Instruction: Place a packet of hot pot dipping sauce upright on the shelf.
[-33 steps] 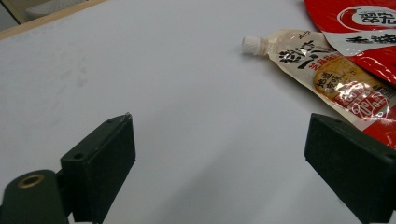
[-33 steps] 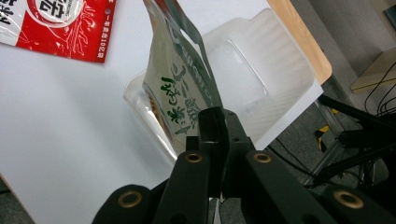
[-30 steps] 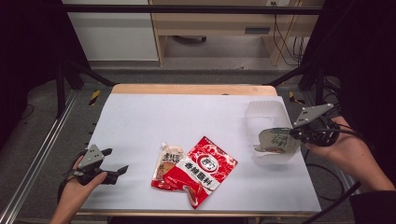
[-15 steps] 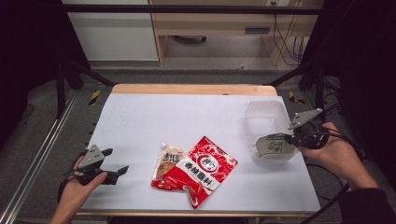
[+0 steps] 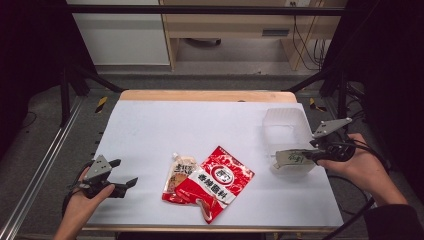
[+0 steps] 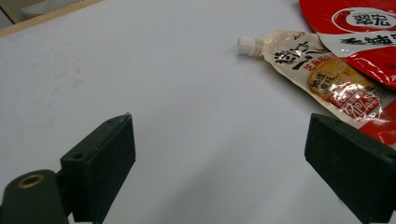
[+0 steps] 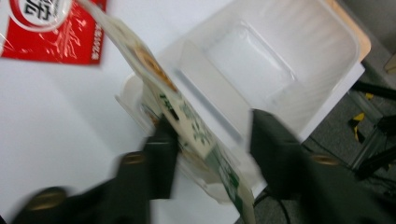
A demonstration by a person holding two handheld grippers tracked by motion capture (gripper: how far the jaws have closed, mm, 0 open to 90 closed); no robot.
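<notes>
The right gripper (image 5: 300,157) is held level over the tub (image 5: 285,125), jaws just parted around a pouch (image 7: 187,116); the left gripper (image 6: 219,163) is held wide, empty.

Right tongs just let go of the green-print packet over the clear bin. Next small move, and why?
Probably lift the right tongs straight back, clear of the green-print packet. Their jaws have just been opening: the packet stands between them, leaning on one jaw with a gap at the other, partly over the clear bin. Backing off should let it settle in. The red packet and spout pouch wait on the table.
</notes>
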